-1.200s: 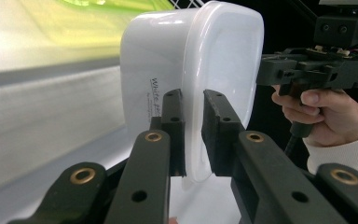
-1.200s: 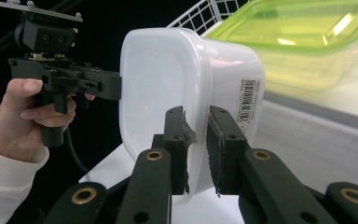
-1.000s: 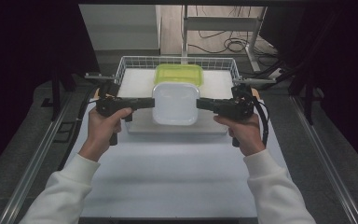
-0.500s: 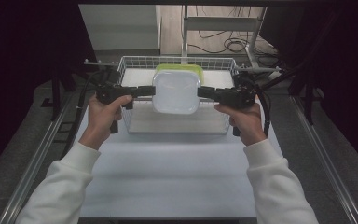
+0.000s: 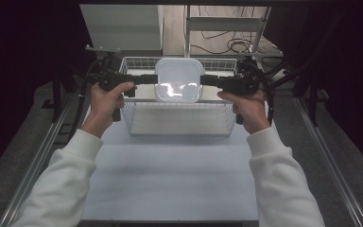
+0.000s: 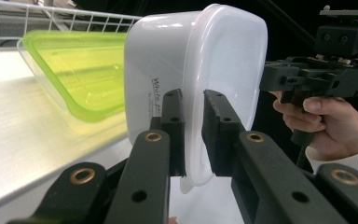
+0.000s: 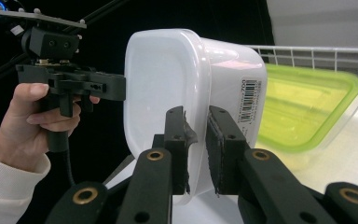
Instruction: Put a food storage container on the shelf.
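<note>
Both grippers have carried the white container [image 5: 178, 79] up and fwd; it's now over the wire basket [image 5: 179, 124]. Left gripper [image 6: 193, 135] and right gripper [image 7: 196, 149] each clamp its rim on opposite sides, green-lidded box [image 7: 303, 109] just behind.

The high view is lit from above: the worktop [image 5: 170, 179] glows pale and even, while both flanks fall into near-black. 2 bright glare patches sit on the white container [image 5: 178, 80]. The left gripper view and the right gripper view are sharp on the near jaws; the green-rimmed container [image 6: 74, 74] behind looks soft, and the worktop there is blown out.
</note>
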A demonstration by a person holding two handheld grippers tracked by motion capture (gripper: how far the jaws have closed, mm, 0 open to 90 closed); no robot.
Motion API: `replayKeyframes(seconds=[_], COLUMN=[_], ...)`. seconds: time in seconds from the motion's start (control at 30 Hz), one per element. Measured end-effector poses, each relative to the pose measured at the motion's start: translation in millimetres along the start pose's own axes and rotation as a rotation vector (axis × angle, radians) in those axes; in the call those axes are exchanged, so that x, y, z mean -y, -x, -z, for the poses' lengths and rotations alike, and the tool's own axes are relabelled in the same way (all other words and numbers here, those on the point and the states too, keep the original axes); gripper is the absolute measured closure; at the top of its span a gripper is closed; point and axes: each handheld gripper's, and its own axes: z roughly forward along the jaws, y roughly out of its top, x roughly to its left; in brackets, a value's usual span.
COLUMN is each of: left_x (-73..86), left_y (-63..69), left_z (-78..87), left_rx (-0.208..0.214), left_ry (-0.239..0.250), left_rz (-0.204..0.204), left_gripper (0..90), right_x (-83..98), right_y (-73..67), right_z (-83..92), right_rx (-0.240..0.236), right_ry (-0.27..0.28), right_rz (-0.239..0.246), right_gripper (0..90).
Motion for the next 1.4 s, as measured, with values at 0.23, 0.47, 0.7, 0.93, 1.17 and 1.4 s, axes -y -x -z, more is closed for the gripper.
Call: replayKeyframes(seconds=[0.23,0.47,0.7,0.93,1.17,1.4], left_x=[-20.3,-38.8,-44.6,-44.8,-44.7,-45.8], left_y=[-8.2,-17.6,-31.9,-35.9,-42.1,-48.4], left_z=[-3.6,-10.8,-20.9,-24.0,-28.6,-31.4], left_rx=[-0.006,-0.007,-0.005,-0.005,-0.013,0.005], left_ry=[0.002,-0.002,-0.009,-0.016,-0.026,-0.02], left_rz=[0.021,0.033,0.075,0.095,0.114,0.159], left_gripper=[79.0,78.9,78.9,79.0,79.1,79.3], right_x=[-18.4,-31.6,-37.6,-39.3,-38.3,-38.8], right_y=[7.7,18.4,34.2,42.9,49.8,56.9], right_z=[-7.2,-12.5,-21.8,-26.5,-31.3,-33.9], right_rx=[0.0,-0.002,0.004,-0.001,0.009,0.001], right_ry=[-0.004,0.005,-0.015,-0.021,-0.024,-0.023], right_rz=[-0.03,-0.047,-0.099,-0.12,-0.157,-0.198], right_gripper=[78.2,78.2,78.3,78.3,78.3,78.3])
